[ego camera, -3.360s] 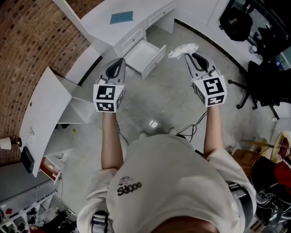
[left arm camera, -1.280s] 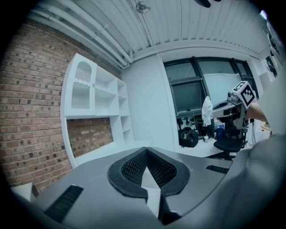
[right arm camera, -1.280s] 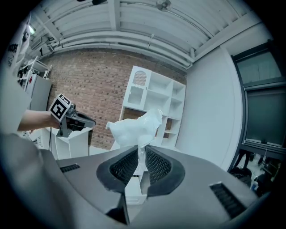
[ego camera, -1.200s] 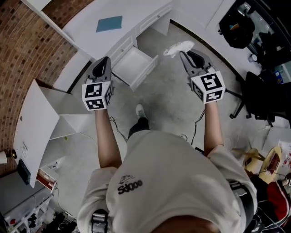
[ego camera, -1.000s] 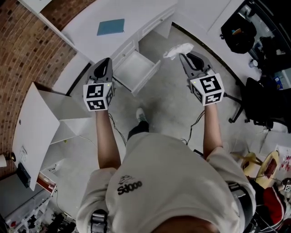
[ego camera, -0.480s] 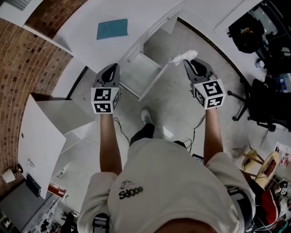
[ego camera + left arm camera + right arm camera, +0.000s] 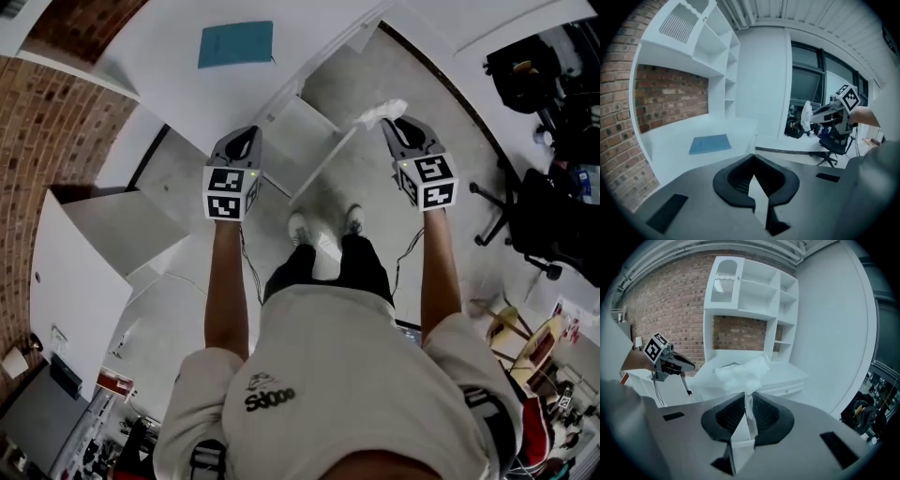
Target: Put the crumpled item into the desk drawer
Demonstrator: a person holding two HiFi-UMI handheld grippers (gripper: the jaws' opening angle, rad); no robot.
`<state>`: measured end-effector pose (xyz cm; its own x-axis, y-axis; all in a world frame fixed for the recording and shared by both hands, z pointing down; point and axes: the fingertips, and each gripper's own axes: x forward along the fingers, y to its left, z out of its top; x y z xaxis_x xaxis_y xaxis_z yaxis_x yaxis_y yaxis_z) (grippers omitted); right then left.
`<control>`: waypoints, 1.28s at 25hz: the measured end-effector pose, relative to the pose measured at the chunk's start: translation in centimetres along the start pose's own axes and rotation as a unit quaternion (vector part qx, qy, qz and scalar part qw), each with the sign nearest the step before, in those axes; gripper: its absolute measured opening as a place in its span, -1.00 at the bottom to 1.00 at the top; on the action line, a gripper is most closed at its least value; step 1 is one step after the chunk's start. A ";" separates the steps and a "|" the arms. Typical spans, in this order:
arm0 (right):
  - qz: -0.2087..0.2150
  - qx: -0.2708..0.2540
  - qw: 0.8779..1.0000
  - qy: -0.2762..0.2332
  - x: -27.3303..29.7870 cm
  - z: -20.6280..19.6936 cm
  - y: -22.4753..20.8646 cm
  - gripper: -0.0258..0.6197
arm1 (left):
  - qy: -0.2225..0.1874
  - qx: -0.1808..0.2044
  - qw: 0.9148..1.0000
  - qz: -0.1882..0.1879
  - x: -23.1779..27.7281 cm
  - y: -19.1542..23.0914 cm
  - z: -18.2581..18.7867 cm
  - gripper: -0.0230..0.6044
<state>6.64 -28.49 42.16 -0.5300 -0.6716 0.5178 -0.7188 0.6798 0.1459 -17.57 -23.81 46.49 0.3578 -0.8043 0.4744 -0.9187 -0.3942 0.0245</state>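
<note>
Grips the one crumpled white item (image 7: 380, 112) in the right tool (image 7: 394, 124), jaws clenched on its lower end with the bulk bunched beyond the tips, up in the air just beside the front corner of the one open drawer (image 7: 305, 131) and not inside it. Holds the left tool (image 7: 246, 133) clenched on nothing, near that drawer's other side. Stands in two white shoes (image 7: 300, 228) before one white desk (image 7: 159, 66) bearing one flat blue pad (image 7: 235, 44), both tools raised side by side, well apart.
</note>
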 end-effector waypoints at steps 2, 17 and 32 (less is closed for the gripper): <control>0.011 0.000 1.000 0.013 2.2 -0.8 -0.2 -0.77 | 0.017 -0.007 1.000 0.002 1.0 0.6 -1.4 -0.88; 0.152 -0.037 0.982 0.109 19.9 -12.3 -0.5 -0.77 | 0.110 -0.087 0.990 0.026 14.1 1.0 -13.2 -0.88; 0.210 -0.012 0.960 0.186 35.9 -24.9 2.6 -0.77 | 0.150 -0.190 0.969 0.038 22.9 1.8 -24.4 -0.88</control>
<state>-3.02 -43.45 82.11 -0.5699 -0.1885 0.7998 -0.4649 0.8765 -0.1247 -15.11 -32.07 78.81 0.2736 -0.6371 0.7206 -0.9563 -0.1000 0.2747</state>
